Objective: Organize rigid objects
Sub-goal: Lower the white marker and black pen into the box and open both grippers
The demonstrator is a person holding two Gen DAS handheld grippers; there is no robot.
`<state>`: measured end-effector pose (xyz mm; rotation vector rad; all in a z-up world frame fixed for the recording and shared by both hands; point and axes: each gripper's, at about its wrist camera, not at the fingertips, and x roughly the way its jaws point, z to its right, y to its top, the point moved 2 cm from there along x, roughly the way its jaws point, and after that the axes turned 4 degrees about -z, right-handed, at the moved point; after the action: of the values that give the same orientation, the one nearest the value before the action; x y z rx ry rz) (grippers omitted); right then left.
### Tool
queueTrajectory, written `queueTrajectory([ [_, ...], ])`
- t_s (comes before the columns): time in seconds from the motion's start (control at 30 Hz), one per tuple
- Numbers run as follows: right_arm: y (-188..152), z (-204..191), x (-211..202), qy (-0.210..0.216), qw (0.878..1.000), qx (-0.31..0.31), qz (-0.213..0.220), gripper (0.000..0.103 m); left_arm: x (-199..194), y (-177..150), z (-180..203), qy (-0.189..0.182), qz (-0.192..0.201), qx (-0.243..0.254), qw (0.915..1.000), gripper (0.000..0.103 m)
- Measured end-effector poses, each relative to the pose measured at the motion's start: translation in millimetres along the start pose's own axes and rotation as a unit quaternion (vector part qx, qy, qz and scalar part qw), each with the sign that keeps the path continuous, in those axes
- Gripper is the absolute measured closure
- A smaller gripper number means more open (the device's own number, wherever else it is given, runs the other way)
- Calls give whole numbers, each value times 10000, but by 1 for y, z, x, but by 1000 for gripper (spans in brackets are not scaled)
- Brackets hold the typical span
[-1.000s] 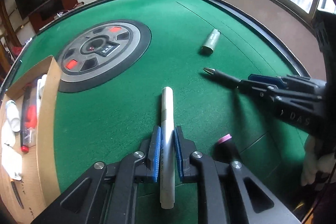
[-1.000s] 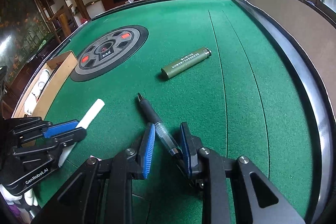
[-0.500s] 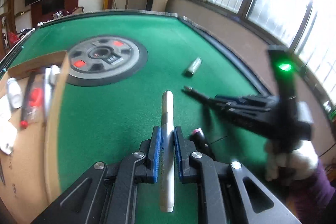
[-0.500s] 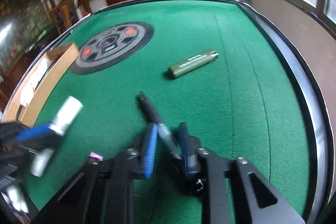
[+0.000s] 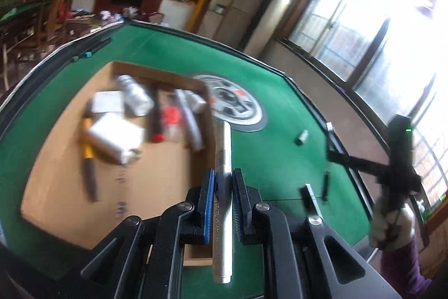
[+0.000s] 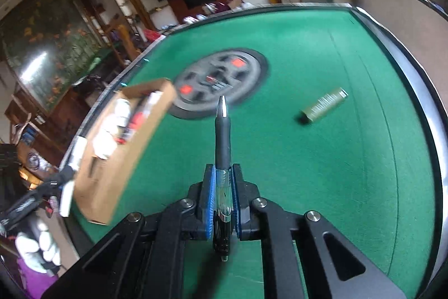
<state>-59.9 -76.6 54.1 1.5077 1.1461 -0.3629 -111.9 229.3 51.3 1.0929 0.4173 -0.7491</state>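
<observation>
My left gripper (image 5: 223, 177) is shut on a white marker (image 5: 222, 159) and holds it in the air above the right wall of the cardboard box (image 5: 64, 187). My right gripper (image 6: 223, 173) is shut on a black pen (image 6: 222, 136), lifted above the green felt with its tip pointing at the round centre panel (image 6: 221, 80). The box also shows in the right wrist view (image 6: 112, 178), at the left. An olive-green lighter (image 6: 324, 104) lies on the felt to the right; it shows small in the left wrist view (image 5: 302, 137).
The box holds several items: white packets (image 5: 114, 136), a small bottle (image 5: 135, 97), pens and a yellow-handled tool (image 5: 88, 159). The table's raised dark rim (image 6: 428, 131) runs along the right. Another small dark object (image 5: 310, 196) lies on the felt near the left gripper.
Both grippers have lifted their pens off the felt and risen. The left gripper has swung left over the box; the right pen now points straight ahead.
</observation>
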Motion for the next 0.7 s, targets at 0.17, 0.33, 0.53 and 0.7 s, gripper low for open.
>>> queueTrajectory([
  [0.17, 14, -49, -9, 469, 9985, -274, 90, 92, 12, -1, -32, 373, -149, -249, 9989, 91],
  [0.33, 24, -94, 7, 1066, 9934, -354, -238, 92, 35, 2, -50, 517, -426, -464, 9967, 91],
  [0.53, 25, -141, 48, 1571, 9845, -310, -716, 92, 52, 7, -66, 832, -700, -602, 9922, 90],
  [0.7, 21, -169, 85, 1648, 9797, -307, -1104, 92, 56, 7, -82, 1029, -763, -820, 9884, 86],
])
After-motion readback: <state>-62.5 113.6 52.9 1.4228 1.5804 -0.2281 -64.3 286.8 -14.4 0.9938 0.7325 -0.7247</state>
